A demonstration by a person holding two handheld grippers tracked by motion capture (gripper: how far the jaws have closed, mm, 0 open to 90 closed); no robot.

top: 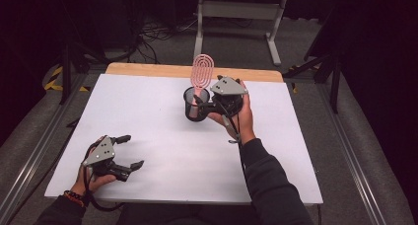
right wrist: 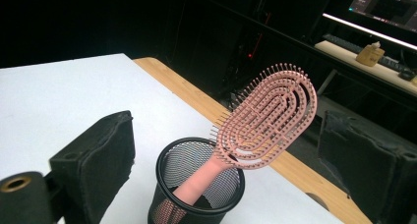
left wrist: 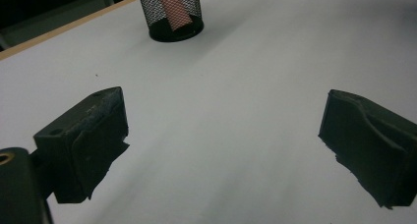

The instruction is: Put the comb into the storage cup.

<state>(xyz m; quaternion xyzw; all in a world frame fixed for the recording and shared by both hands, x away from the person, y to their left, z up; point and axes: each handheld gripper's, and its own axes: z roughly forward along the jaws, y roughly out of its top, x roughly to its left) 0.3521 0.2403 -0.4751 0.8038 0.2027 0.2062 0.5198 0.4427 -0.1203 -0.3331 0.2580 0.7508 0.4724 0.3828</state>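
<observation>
A: What are the right gripper [top: 204, 104] fingers [right wrist: 96, 157] doing?

B: They are wide open, one on each side of the pink hairbrush [right wrist: 255, 130]. They hold nothing.

A: Where is the brush?

B: It stands handle-down in the black mesh cup [right wrist: 196, 184]. Its head leans toward 1 o'clock in the right gripper view. On the white surface [top: 162, 136], seen from high up, the cup sits at about 12 o'clock from the middle.

A: And the left gripper [top: 129, 151]?

B: Its fingers [left wrist: 86, 145] are open too, with nothing between them. It waits low at 8 o'clock, well apart from the cup.

A: What should the right one do?

B: I think it is about to take the brush, or has just let it go. I can't tell which. To take it well, close on the neck just above the cup's rim, then lift straight up so the cup doesn't tip.

A: What can't we see?

B: The bottom of the handle is blurry behind the mesh. In the high view the gripper's body covers part of the cup. The left gripper view cuts off the top of the cup.
</observation>
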